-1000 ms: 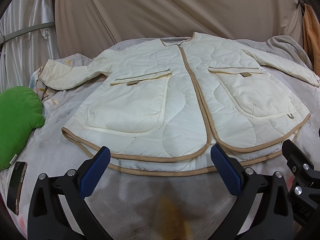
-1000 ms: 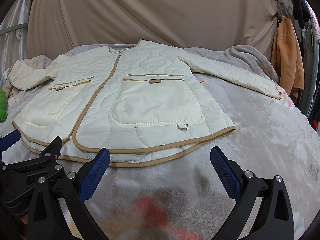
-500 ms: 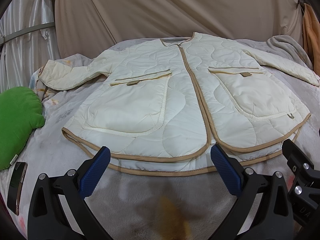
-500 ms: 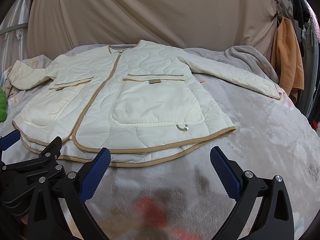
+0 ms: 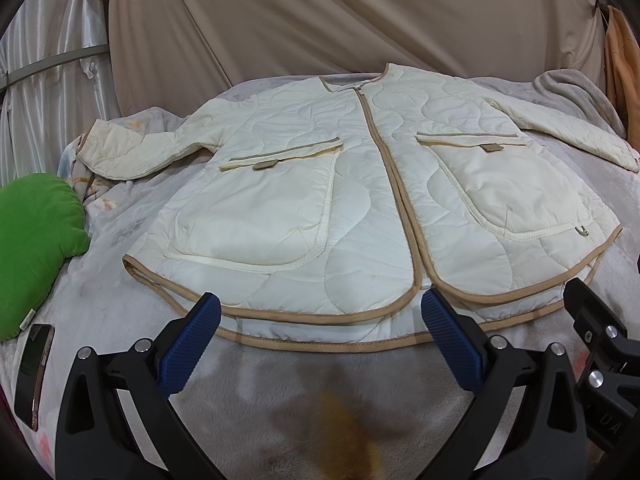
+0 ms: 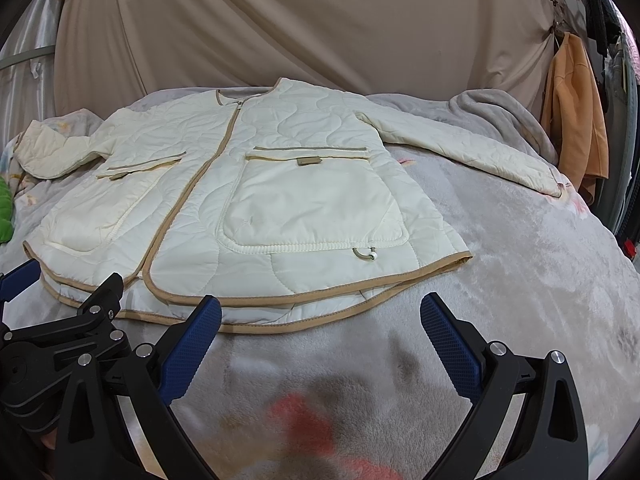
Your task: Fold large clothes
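A cream quilted jacket [image 5: 340,200] lies flat just beyond the left gripper [image 5: 320,344] and right gripper [image 6: 320,340], both spread wide and empty.

A bed [image 6: 520,280] is being covered by a grey fleece blanket [image 6: 500,112], rumpled at the far right. The back wall is being draped in tan cloth [image 5: 320,20], with a silvery curtain [image 5: 48,60] hanging at left. Orange fabric [image 6: 576,120] is being hung at right.
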{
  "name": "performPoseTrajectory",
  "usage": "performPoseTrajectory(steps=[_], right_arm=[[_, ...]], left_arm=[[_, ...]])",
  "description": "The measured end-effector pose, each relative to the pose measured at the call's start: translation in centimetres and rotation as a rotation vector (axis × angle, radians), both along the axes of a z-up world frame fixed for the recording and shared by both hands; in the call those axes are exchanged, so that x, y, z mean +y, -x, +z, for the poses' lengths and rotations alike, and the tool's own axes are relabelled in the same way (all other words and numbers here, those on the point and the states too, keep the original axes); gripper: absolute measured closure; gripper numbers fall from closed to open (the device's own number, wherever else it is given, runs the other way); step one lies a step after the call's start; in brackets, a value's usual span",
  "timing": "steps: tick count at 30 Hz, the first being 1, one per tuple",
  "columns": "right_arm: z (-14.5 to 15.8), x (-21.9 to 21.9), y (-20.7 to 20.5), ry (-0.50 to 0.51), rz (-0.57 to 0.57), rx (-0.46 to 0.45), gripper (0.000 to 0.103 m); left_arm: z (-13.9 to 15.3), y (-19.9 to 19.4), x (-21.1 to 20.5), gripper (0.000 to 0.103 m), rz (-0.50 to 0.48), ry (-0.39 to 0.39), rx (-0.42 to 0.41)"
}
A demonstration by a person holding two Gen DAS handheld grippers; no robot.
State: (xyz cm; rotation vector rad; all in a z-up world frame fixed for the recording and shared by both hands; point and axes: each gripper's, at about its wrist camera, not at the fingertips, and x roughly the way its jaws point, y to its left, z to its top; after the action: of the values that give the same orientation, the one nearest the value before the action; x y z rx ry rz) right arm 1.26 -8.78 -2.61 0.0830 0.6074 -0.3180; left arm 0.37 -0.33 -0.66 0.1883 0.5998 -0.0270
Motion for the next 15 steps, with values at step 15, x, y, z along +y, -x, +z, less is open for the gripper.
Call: performPoseTrajectory(steps=[15], right_arm=[[5.9, -23.4, 0.4, -0.176, -0.184, 0.004, 0.005]], left_arm=[[5.7, -2.4, 5.9, 0.005, -0.099, 0.238, 0.037]])
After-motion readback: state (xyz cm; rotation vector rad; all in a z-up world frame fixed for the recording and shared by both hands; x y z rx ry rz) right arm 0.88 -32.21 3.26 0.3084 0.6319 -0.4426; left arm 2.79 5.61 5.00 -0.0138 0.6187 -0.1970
